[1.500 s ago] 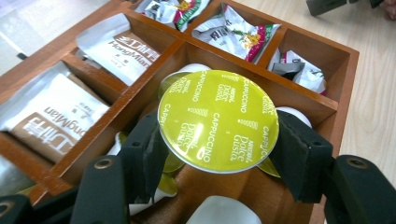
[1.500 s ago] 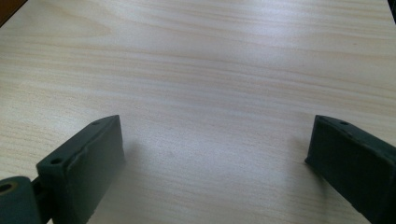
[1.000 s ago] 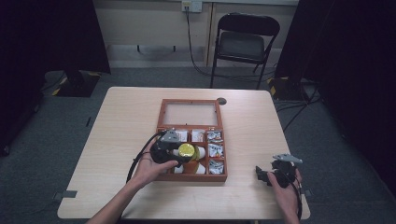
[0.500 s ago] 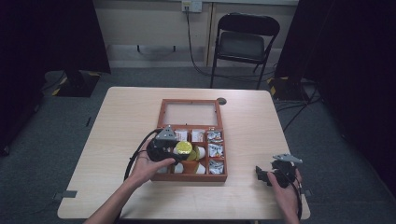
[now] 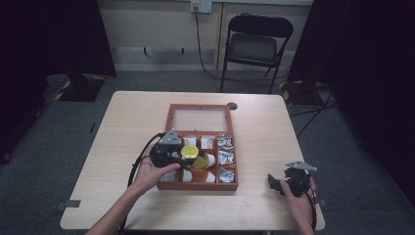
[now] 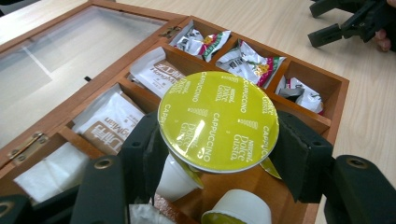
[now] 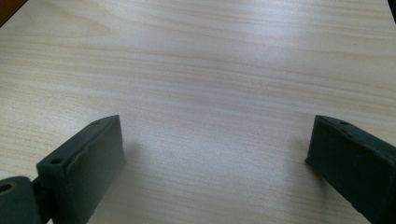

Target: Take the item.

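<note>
A coffee capsule with a yellow-green foil lid (image 6: 219,116) hangs just above the open wooden box (image 5: 169,117), and my left gripper (image 6: 217,135) is shut on its rim from both sides. In the high view the capsule (image 5: 190,152) sits over the box's middle compartments, with the left gripper (image 5: 188,155) reaching in from the left. Below it lie more capsules (image 6: 238,212), white-bodied. My right gripper (image 5: 276,183) rests near the table's front right corner. Its jaws stand wide open over bare wood (image 7: 215,154), with nothing between them.
Compartments of the box (image 6: 343,88) hold sachets (image 6: 109,123) and foil packets (image 6: 247,60). Its glass lid (image 5: 199,118) lies flat behind it. A small dark disc (image 5: 232,105) sits beyond the box. A folding chair (image 5: 254,44) stands behind the table.
My left gripper has shifted a little to the left with the capsule still in it. The right gripper has stayed where it was.
</note>
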Demonstrator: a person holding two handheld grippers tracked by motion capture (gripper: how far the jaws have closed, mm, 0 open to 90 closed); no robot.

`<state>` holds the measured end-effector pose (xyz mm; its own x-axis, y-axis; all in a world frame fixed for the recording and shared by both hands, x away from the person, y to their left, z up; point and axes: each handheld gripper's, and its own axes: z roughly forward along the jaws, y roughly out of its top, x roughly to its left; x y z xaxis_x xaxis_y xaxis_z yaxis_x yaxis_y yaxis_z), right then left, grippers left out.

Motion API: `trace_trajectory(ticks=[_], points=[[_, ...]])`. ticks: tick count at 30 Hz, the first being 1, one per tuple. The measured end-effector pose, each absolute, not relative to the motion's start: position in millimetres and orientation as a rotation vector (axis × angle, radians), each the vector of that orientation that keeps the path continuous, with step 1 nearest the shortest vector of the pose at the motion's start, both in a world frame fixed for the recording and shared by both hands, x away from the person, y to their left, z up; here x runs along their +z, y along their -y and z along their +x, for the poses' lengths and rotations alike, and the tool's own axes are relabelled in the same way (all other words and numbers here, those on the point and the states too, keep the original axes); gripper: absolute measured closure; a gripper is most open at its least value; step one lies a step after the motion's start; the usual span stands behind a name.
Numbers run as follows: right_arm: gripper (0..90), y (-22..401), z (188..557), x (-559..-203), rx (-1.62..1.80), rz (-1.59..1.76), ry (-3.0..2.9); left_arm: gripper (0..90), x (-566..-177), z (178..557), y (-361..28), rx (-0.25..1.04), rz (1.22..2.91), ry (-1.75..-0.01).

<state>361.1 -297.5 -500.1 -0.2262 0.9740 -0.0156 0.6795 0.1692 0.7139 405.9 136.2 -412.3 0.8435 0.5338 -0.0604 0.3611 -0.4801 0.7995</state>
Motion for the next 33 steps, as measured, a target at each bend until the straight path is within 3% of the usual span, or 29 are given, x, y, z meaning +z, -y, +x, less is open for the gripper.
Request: trace_trajectory(ticks=[33], points=[[3.0, 298, 361, -500, 0.815, 1.558, -1.974, 39.0, -388, 409, -184, 0.318, 2.013, -0.741]])
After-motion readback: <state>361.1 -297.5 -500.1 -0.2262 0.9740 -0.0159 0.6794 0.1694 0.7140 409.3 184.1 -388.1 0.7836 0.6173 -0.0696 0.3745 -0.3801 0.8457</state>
